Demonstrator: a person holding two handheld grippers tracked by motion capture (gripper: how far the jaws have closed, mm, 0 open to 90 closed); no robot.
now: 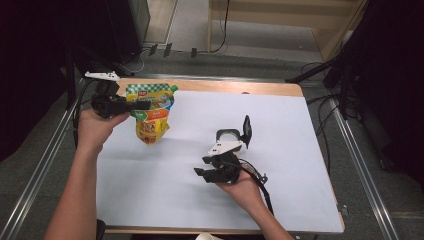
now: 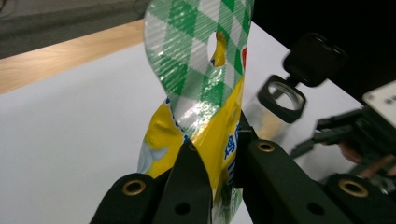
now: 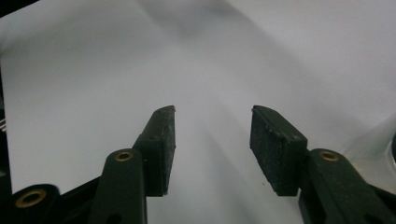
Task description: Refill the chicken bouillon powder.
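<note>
A yellow and green snack pouch point(image 1: 151, 116) hangs above the white sheet at the far left, with my left gripper point(image 1: 136, 105) shut on its upper part. In the left gripper view the pouch point(image 2: 205, 93) is pinched between the black jaws of the left gripper point(image 2: 217, 145), and its green checked top twists upward. A clear jar point(image 1: 227, 136) with its black flip lid point(image 1: 246, 129) open stands mid-table. Just in front of the jar, my right gripper point(image 1: 203, 167) is open and holds nothing. The right gripper view has that right gripper point(image 3: 212, 135) over bare white sheet.
The white sheet point(image 1: 280, 150) covers most of the wooden table point(image 1: 270, 88). Metal rails run along both sides. Dark equipment and cables stand beyond the far edge. The jar point(image 2: 279, 99) and the right gripper point(image 2: 345, 135) appear in the left gripper view.
</note>
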